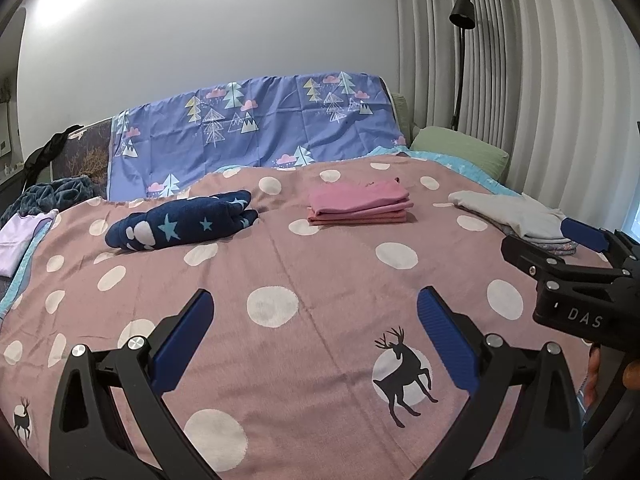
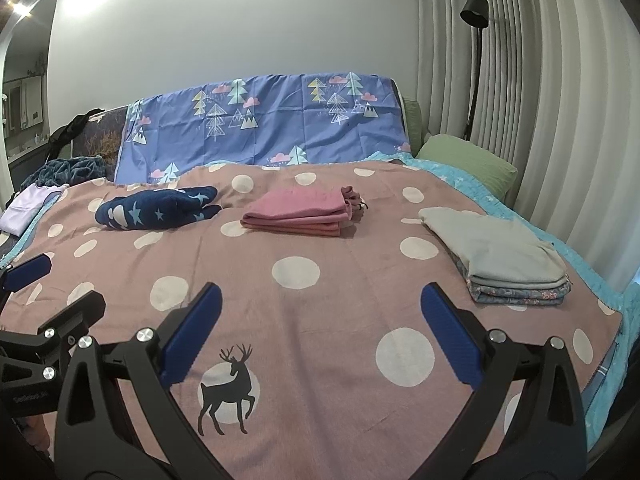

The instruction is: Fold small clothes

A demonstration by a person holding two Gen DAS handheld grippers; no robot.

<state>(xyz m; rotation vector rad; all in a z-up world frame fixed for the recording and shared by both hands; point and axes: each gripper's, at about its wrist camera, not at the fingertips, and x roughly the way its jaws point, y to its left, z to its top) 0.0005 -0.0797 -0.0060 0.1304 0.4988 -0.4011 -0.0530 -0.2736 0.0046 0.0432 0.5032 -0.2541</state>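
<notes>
Left gripper (image 1: 314,334) jaws wide apart, empty, above pink dotted blanket (image 1: 340,280) | right gripper (image 2: 320,332) jaws also apart, empty | folded pink garment (image 2: 298,212) mid-bed | navy star garment (image 2: 156,208) to its left | grey folded stack (image 2: 504,256) near right edge

bedspread (image 2: 340,308): pink with white dots and dark deer prints, lying spread across the bed
blue sheet (image 2: 264,128): printed with trees and clouds, hanging over the headboard at the far side
green pillow (image 2: 468,162): sitting at the far right, just beside the curtain
curtain (image 2: 540,100): pale, hanging in pleats down the right side
floor lamp (image 2: 474,12): black, standing at the far right in front of the curtain
wall (image 2: 240,32): plain white, catching glare at the upper left
dark blanket (image 2: 68,170): lying bunched at the far left
</notes>
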